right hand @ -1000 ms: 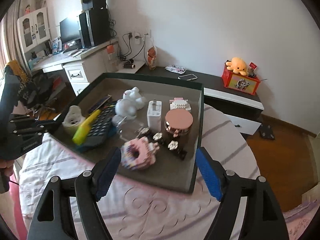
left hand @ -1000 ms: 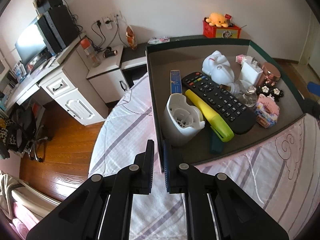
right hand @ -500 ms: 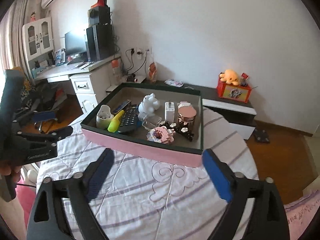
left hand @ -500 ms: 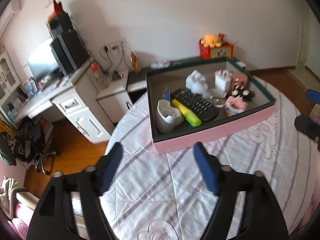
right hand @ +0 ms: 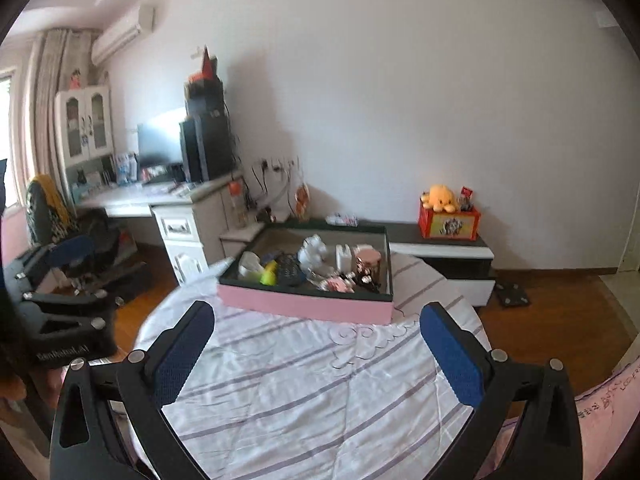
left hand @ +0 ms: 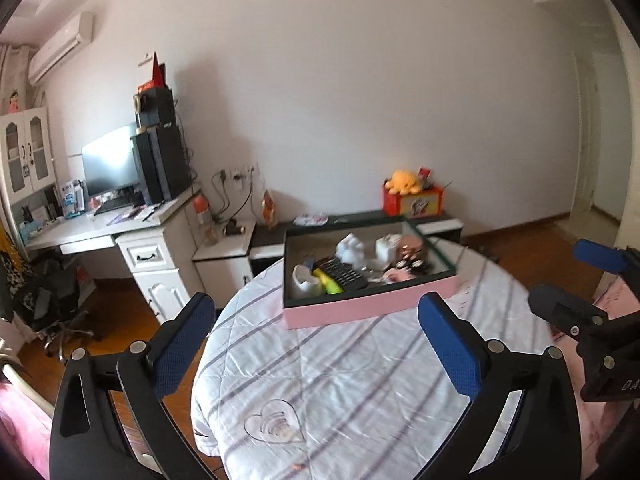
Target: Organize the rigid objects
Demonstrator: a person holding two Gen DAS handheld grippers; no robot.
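A pink box (left hand: 368,306) with a dark rim lies on the striped bed cover (left hand: 360,368). Inside it are a white cup (left hand: 304,280), a yellow-green marker (left hand: 328,282), a black remote (left hand: 344,274), a white figure (left hand: 351,246) and a rose-gold jar (left hand: 414,244). My left gripper (left hand: 316,302) hovers well short of the box, its jaws opening with nothing between them. The right gripper (right hand: 318,310) is open and empty, facing the box (right hand: 304,302) from a distance. Each gripper shows in the other's view: the right gripper (left hand: 576,280) and the left gripper (right hand: 64,276).
A white desk (left hand: 120,232) with a monitor and speakers stands at the left, an office chair (left hand: 52,300) beside it. Low cabinets (right hand: 440,256) line the wall behind the bed, with a red box and orange plush (right hand: 444,216) on top. Wooden floor surrounds the bed's rounded end.
The left gripper, shut on the box's wall a second ago, let go and opened wide. Both grippers drew back and rose, so the box looks smaller and farther. The right jaws spread wider.
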